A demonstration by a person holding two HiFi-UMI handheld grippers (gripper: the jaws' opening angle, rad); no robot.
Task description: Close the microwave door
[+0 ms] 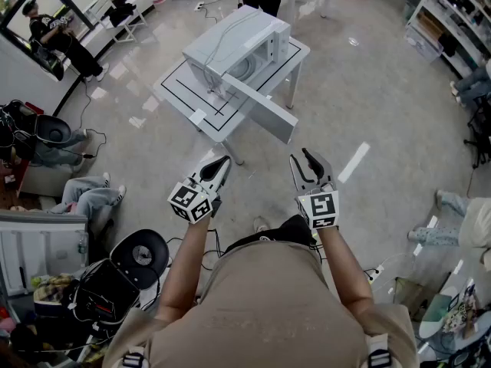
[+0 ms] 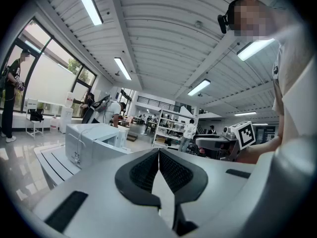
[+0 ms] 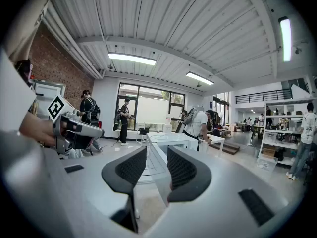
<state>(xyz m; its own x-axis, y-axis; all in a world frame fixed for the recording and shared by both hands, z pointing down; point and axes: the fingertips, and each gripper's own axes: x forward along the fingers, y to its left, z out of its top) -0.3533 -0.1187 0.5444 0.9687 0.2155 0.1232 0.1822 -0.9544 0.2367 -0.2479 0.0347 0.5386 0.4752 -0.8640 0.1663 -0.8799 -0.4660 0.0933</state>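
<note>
The microwave door stands open at twelve o'clock, with the left gripper closed and the right gripper parted, both empty and aimed there, seemingly to push it.

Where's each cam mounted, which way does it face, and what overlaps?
Head view: on the person's head, looking steeply down at the microwave, door open; forearms, left tongs and right tongs show.
Left gripper view: rides the left tongs, shut, facing the microwave; right tongs visible.
Right gripper view: rides the right tongs, open, facing the microwave; left tongs visible.
Shared: all three see the microwave.
</note>
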